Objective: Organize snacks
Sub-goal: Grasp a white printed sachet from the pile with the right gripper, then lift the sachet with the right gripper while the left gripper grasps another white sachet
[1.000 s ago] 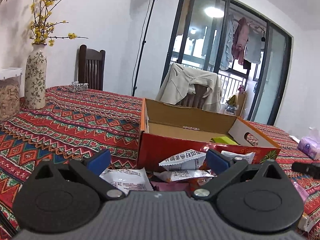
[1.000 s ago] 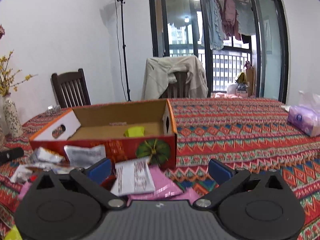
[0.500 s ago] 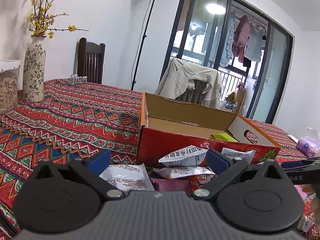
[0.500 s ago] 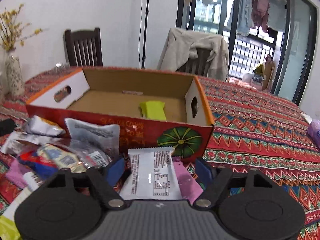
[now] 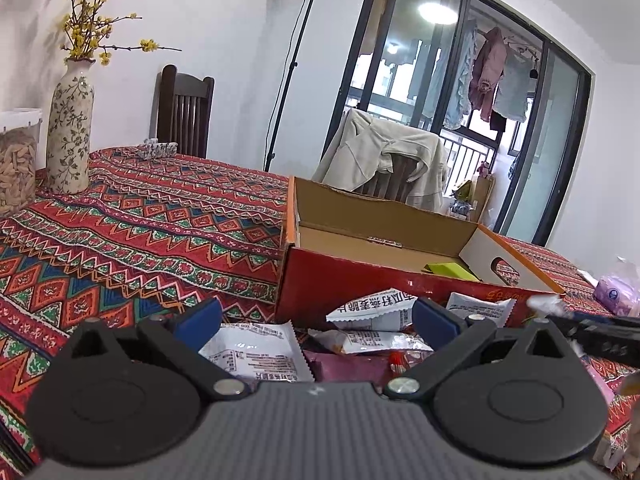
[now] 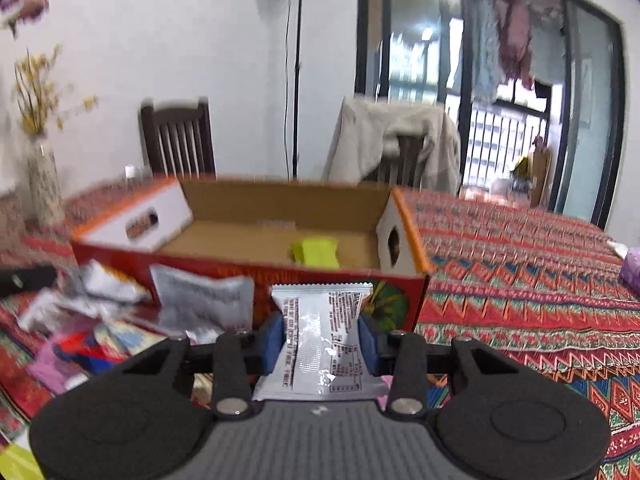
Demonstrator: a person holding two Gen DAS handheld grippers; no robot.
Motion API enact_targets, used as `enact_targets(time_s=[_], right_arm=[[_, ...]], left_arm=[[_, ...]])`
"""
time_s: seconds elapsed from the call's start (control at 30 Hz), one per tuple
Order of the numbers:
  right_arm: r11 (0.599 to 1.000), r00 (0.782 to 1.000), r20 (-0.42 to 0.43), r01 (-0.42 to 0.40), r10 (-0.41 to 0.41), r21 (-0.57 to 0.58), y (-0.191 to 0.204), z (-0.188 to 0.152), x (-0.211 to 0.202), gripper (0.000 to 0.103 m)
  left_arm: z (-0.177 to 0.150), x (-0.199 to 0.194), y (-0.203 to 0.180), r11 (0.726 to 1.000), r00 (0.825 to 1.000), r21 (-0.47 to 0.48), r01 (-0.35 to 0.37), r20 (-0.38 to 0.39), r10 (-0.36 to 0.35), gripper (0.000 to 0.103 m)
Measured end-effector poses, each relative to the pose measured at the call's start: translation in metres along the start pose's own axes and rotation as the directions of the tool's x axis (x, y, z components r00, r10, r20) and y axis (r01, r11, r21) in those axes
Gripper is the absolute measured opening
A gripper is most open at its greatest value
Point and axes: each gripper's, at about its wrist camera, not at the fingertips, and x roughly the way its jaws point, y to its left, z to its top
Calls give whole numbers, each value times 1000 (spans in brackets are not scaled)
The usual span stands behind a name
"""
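An open red cardboard box [image 6: 120, 258] stands on the patterned tablecloth with a yellow-green packet [image 6: 316, 252] inside. In front of the box, my right gripper [image 6: 322, 336] is closing, and its blue pads press both sides of a silver-white snack packet [image 6: 320, 312] held upright. A loose pile of snack packets [image 6: 200, 300] lies to its left. In the left wrist view, my left gripper [image 5: 316, 320] hangs open over the same pile, above a white packet [image 5: 256, 354], touching nothing. The box [image 5: 360, 284] is just beyond it.
A flowered vase [image 5: 70, 136] and a clear jar of snacks [image 5: 16, 168] stand at the table's far left. A tissue pack [image 5: 616, 296] lies at the right. A dark chair [image 5: 182, 112] and a chair with a jacket [image 5: 384, 156] stand behind the table.
The right gripper's jaws went from wide open to closed on the silver-white packet, and the hand moved in closer to the box. The left gripper stayed open and almost still.
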Motion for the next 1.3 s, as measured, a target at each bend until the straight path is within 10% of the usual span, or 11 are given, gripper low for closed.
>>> enact_targets(time_s=[0.43, 1.3], right_arm=[[988, 967, 247, -90, 57, 123, -23, 18, -14, 39], [974, 962, 263, -125, 73, 187, -42, -2, -14, 39]], left_arm=[[0, 6, 0, 1000, 999, -4, -27, -26, 27, 103], [11, 9, 25, 977, 971, -38, -208, -131, 202, 103]])
